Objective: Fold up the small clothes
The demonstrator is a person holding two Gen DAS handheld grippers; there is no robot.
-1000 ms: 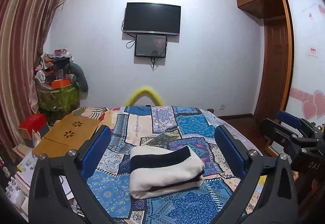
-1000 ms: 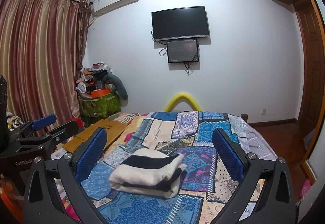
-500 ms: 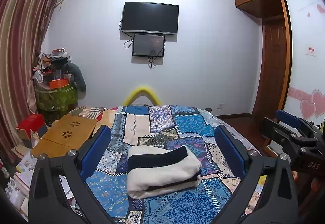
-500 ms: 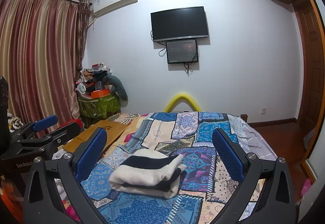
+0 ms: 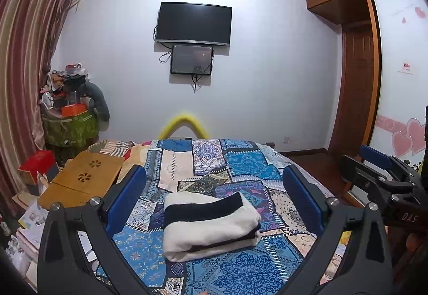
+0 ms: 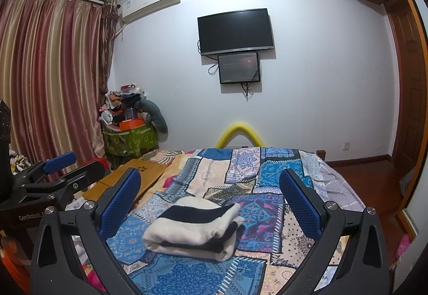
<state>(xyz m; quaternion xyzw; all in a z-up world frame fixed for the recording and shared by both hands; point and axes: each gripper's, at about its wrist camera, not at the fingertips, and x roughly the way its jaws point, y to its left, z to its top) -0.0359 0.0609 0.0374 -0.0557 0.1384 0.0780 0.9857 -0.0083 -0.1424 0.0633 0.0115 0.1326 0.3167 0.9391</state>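
Both grippers agape above folded garment

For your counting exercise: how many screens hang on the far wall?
2. The TV hangs high on the wall; a smaller monitor sits directly below it, with cables trailing down. Both appear dark. None seem hidden.

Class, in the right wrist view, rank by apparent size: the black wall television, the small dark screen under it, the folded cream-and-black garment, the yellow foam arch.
1. Folded cream-and-black garment, though it is nearest the camera.
2. Black wall television.
3. Small dark screen.
4. Yellow foam arch.
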